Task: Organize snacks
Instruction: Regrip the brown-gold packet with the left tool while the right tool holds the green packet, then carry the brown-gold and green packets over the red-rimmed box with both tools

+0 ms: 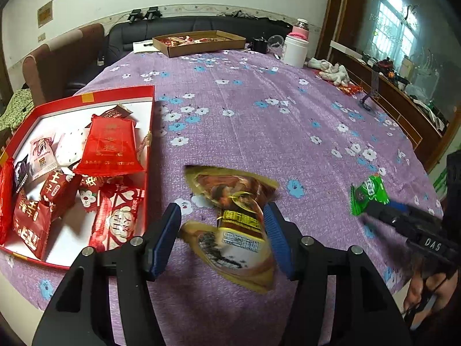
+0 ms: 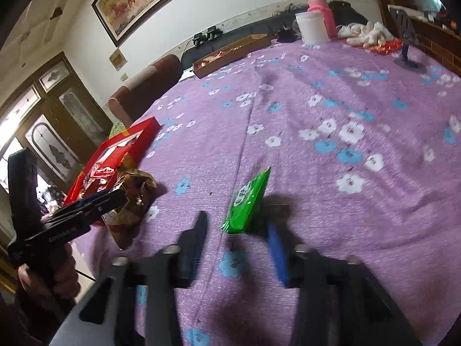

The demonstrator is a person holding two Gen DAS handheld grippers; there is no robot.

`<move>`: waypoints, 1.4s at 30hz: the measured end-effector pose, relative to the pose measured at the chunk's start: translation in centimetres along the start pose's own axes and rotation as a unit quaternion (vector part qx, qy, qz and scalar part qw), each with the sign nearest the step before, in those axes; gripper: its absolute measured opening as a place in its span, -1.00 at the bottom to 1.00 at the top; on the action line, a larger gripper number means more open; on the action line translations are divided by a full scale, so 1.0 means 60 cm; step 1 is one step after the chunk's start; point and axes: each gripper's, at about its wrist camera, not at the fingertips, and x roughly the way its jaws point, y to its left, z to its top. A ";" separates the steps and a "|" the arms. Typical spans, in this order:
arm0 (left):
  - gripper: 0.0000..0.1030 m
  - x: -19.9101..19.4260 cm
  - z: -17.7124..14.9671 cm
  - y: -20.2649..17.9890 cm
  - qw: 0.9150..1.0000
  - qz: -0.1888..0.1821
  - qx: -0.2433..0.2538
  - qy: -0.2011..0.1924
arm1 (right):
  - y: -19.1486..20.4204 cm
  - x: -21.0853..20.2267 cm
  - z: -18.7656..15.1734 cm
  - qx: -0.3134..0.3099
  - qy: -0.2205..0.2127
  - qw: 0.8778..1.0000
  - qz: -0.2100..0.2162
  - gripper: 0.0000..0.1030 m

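Observation:
My left gripper [image 1: 222, 219] is open around a gold and brown snack packet [image 1: 233, 225] that lies on the purple cloth; the packet touches the right finger. It also shows in the right wrist view [image 2: 135, 199]. A red box [image 1: 86, 98] with several red and white snack packets [image 1: 109, 147] lies just left of it. My right gripper [image 2: 236, 233] is open around the near end of a green snack packet [image 2: 247, 201], which stands tilted on the cloth. In the left wrist view the green packet [image 1: 370, 193] is at the right gripper's tips.
A brown cardboard tray [image 1: 198, 43] of snacks stands at the table's far edge. A white jar [image 1: 294, 50], a pink bottle [image 2: 322, 14], white cloths [image 1: 331, 70] and a small stand [image 2: 406, 46] are at the far right. A chair [image 1: 57, 63] and sofa are behind.

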 end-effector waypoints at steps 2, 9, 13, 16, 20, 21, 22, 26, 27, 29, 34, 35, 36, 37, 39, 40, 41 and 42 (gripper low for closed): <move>0.14 -0.002 0.003 0.006 1.000 -0.006 0.002 0.002 | 0.001 -0.012 0.002 -0.016 -0.014 1.000 -0.008 0.31; 0.23 0.029 0.009 0.007 0.999 -0.019 0.009 0.041 | -0.003 -0.020 0.006 -0.014 -0.024 1.000 0.005 0.31; 0.23 0.039 0.007 -0.011 0.999 -0.006 0.026 0.042 | 0.009 -0.004 0.008 -0.016 -0.020 1.000 0.003 0.23; 0.23 0.041 0.007 -0.014 0.999 -0.020 0.015 0.044 | 0.023 0.008 0.006 -0.031 -0.017 0.999 -0.011 -0.15; 0.23 0.043 0.004 -0.039 0.998 -0.025 0.036 0.036 | 0.022 0.027 -0.003 -0.030 -0.003 0.999 -0.025 -0.54; 0.23 0.045 0.001 -0.049 0.998 -0.018 0.045 0.032 | 0.020 0.026 -0.004 -0.027 -0.006 0.999 -0.025 -0.54; 0.23 0.047 0.000 -0.053 0.998 -0.013 0.046 0.031 | 0.018 0.026 -0.004 -0.025 -0.008 0.999 -0.023 -0.55; 0.13 0.061 0.001 -0.059 0.999 -0.004 0.039 0.021 | 0.019 0.026 -0.006 -0.040 -0.008 0.999 -0.029 -0.55; 0.12 0.062 0.001 -0.062 0.999 -0.001 0.041 0.018 | 0.019 0.026 -0.007 -0.041 -0.009 0.999 -0.030 -0.55; 0.06 0.061 -0.001 -0.064 0.999 -0.002 0.047 0.011 | 0.019 0.027 -0.008 -0.040 -0.009 0.999 -0.028 -0.55; -0.04 0.060 -0.003 -0.065 0.999 -0.011 0.050 0.005 | 0.014 0.027 -0.009 -0.032 -0.010 0.999 -0.022 -0.55; -0.05 0.059 -0.003 -0.066 0.999 -0.010 0.049 0.005 | 0.015 0.027 -0.010 -0.032 -0.010 0.999 -0.023 -0.55; -0.06 0.059 -0.003 -0.068 0.999 -0.010 0.049 0.006 | 0.016 0.027 -0.010 -0.031 -0.010 0.999 -0.024 -0.55; -0.07 0.058 -0.004 -0.069 0.999 -0.011 0.049 0.006 | 0.017 0.026 -0.011 -0.031 -0.011 0.999 -0.026 -0.55; -0.08 0.054 -0.007 -0.072 0.998 -0.012 0.053 0.005 | 0.019 0.025 -0.011 -0.029 -0.009 0.999 -0.026 -0.55; -0.09 0.053 -0.009 -0.073 0.998 -0.013 0.054 0.005 | 0.022 0.024 -0.011 -0.030 -0.007 0.999 -0.024 -0.55; -0.10 0.050 -0.011 -0.074 0.998 -0.014 0.056 0.005 | 0.024 0.024 -0.011 -0.032 -0.005 0.999 -0.023 -0.55; -0.10 0.047 -0.014 -0.075 0.998 -0.017 0.057 0.004 | 0.027 0.024 -0.011 -0.033 -0.002 0.999 -0.022 -0.55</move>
